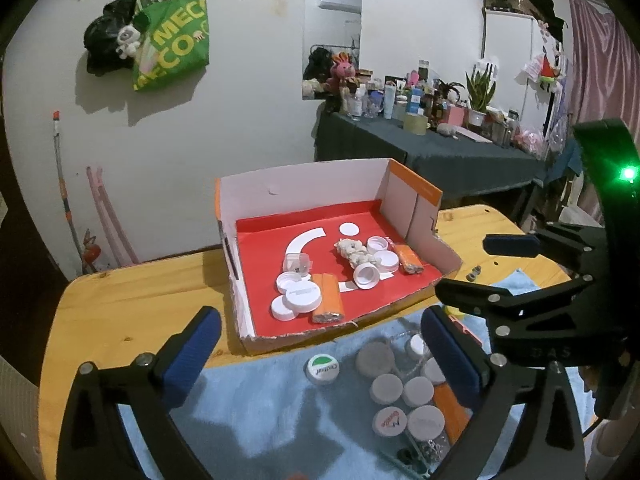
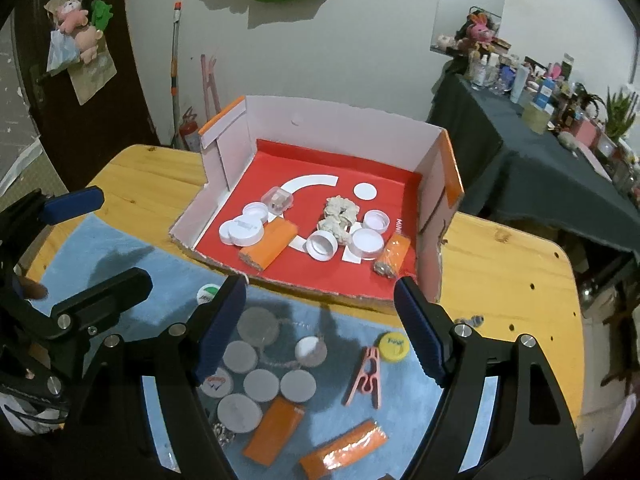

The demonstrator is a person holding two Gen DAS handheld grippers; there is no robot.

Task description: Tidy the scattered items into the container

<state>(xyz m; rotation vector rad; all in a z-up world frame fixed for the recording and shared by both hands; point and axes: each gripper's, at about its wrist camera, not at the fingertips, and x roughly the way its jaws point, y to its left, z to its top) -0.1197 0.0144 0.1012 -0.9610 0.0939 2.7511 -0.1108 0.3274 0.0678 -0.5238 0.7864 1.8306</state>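
Observation:
A shallow cardboard box [image 1: 412, 200] [image 2: 224, 152] with a red floor stands on the wooden table and holds white lids, orange packets, a clear case and a cream scrunchie [image 2: 338, 216]. In front of it, on a blue towel [image 1: 260, 408] [image 2: 120, 256], lie several white and grey lids [image 1: 386, 388] [image 2: 258, 385], orange packets [image 2: 274, 428], a pink clothes peg [image 2: 366, 378], a yellow cap [image 2: 394, 346] and a green-and-white lid [image 1: 322, 368]. My left gripper [image 1: 320, 356] is open and empty above the towel. My right gripper [image 2: 320, 332] is open and empty above the loose lids.
The wooden table [image 1: 132, 296] [image 2: 512, 288] has bare edges left and right of the box. A dark-clothed side table [image 1: 440, 152] with bottles and plants stands behind at the right. A green bag [image 1: 172, 44] hangs on the wall.

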